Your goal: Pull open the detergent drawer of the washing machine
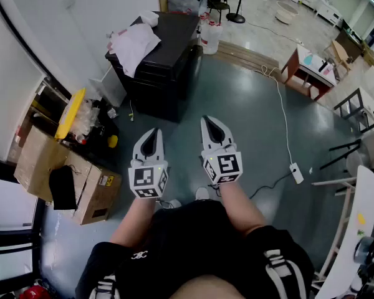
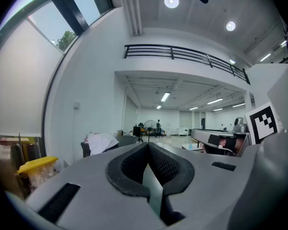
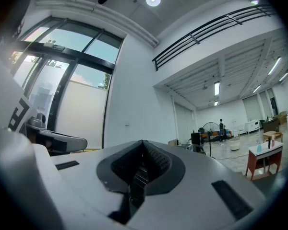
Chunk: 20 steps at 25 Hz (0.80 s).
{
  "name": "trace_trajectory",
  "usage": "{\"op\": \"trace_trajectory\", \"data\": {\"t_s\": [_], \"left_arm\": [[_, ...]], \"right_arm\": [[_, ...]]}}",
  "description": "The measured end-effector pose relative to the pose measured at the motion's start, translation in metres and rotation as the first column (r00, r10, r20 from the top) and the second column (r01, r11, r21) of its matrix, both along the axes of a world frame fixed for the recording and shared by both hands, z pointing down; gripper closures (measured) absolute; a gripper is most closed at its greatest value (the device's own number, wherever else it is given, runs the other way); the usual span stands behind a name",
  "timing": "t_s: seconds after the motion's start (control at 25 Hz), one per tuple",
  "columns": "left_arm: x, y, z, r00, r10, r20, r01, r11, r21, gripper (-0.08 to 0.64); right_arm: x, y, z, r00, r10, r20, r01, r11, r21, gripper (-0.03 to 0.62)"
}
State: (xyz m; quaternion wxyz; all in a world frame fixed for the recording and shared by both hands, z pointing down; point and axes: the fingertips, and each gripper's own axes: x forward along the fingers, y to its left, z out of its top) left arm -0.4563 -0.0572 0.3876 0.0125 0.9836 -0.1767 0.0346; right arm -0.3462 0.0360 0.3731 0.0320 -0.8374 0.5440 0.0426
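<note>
Far left: a cardboard box (image 1: 47, 161) on the floor, with a yellow-lidded container (image 1: 70, 113) above it in the head view. Next, a black cabinet (image 1: 165, 64) with a white cloth (image 1: 134, 42) lying on its top.

Centre: my left gripper (image 1: 153, 134), held level over the grey floor (image 1: 249, 117). Its jaws are closed tip to tip with nothing between them. Its own view shows the ribbed pads (image 2: 169, 164) meeting at the tip. Just beside it, not touching, is my right gripper (image 1: 210, 124), likewise closed and empty.

Right: a white cable (image 1: 285, 123) runs across the floor to a power strip (image 1: 296, 173). A small red-brown counter (image 1: 305, 73) stands beyond.

The washing machine and its detergent drawer appear in no view, so I cannot tell where they stand.
</note>
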Motion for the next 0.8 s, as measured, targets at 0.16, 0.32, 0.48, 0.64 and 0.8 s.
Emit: {"op": "trace_trajectory", "data": {"t_s": [0.16,0.32,0.48,0.64,0.8], "left_arm": [[0.004,0.005,-0.002,1.0,0.004,0.006,-0.004,1.0,0.006,0.558],[0.016,0.003,-0.005,1.0,0.01,0.007,-0.01,1.0,0.013,0.558],[0.034,0.001,-0.007,1.0,0.013,0.006,-0.013,1.0,0.017,0.558],[0.055,0.001,-0.011,1.0,0.007,-0.005,-0.006,1.0,0.02,0.558],[0.078,0.001,-0.007,1.0,-0.002,-0.002,0.002,1.0,0.018,0.558]], "right_arm": [[0.005,0.004,0.001,1.0,0.002,0.01,-0.002,1.0,-0.006,0.589],[0.017,0.003,-0.002,1.0,0.006,0.013,-0.006,1.0,-0.001,0.589],[0.034,0.006,-0.006,0.999,0.039,0.001,-0.039,0.999,0.012,0.589],[0.056,0.008,-0.01,0.998,0.054,-0.012,-0.054,0.998,0.022,0.589],[0.076,0.006,-0.005,1.0,0.028,-0.01,-0.028,0.999,0.016,0.589]]}}
